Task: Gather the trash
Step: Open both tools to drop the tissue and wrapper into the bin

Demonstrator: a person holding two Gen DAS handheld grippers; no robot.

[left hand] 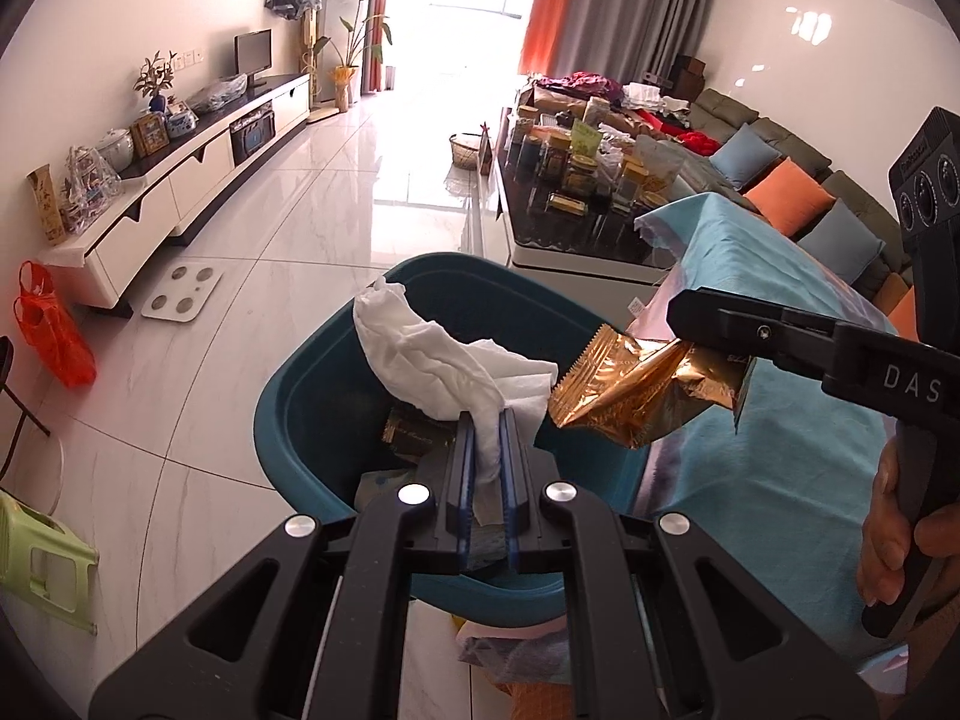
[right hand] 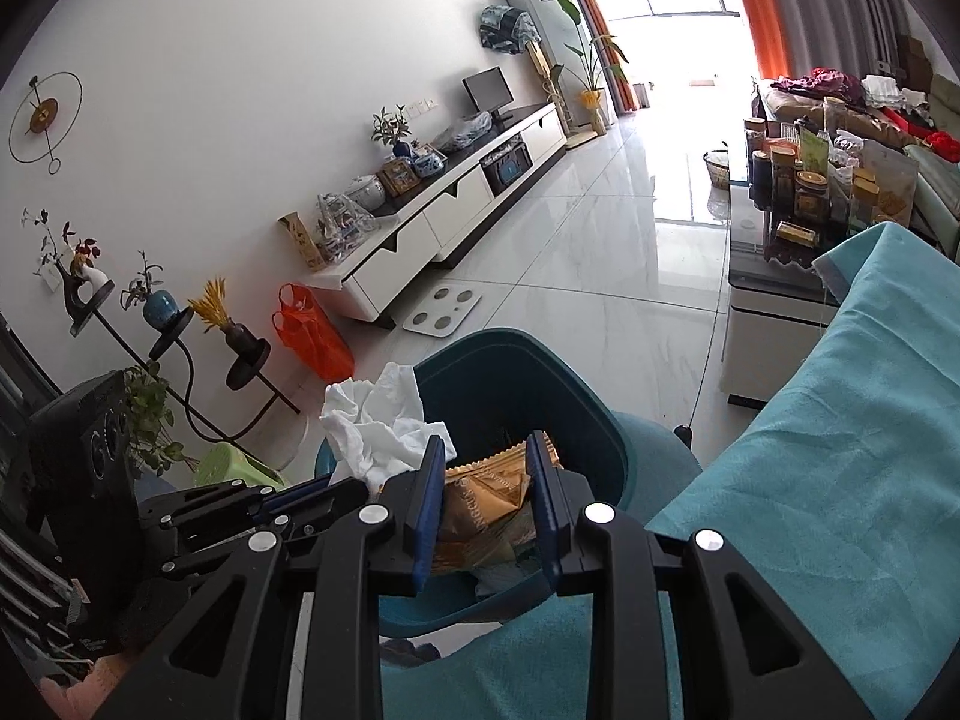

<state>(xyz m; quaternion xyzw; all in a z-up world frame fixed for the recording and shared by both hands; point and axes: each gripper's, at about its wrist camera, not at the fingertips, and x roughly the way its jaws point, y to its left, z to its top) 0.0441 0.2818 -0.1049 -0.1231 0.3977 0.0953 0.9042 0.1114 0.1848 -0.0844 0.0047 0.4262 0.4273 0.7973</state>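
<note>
White marble-look floor tiles [left hand: 336,192] run the length of a bright living room toward a sunlit window with orange and grey curtains [left hand: 600,6]. Along the left wall stands a long white TV cabinet [left hand: 198,174] carrying a small monitor, jars and plants; a white bathroom scale [left hand: 182,291] lies on the floor before it, and an orange plastic bag [left hand: 51,330] hangs near its end. On the right, a dark-topped coffee table [left hand: 564,228] is crowded with jars and boxes, with a sofa and cushions behind it. Nearer the cameras, a teal cloth [right hand: 840,450] covers a surface just beside a teal bin [left hand: 300,420], which stands on the floor and already holds some wrappers.

Over the bin's mouth, the left gripper [left hand: 486,432] has its jaws pressed tight on a crumpled white tissue [left hand: 432,360], which billows upward above the bin's rim. Beside it, the right gripper [right hand: 487,468], held in a person's hand [left hand: 894,540], pinches a gold foil wrapper [right hand: 480,510] between partly closed blue pads [right hand: 543,498]; the wrapper hangs at the bin's right edge, close to the tissue.
</note>
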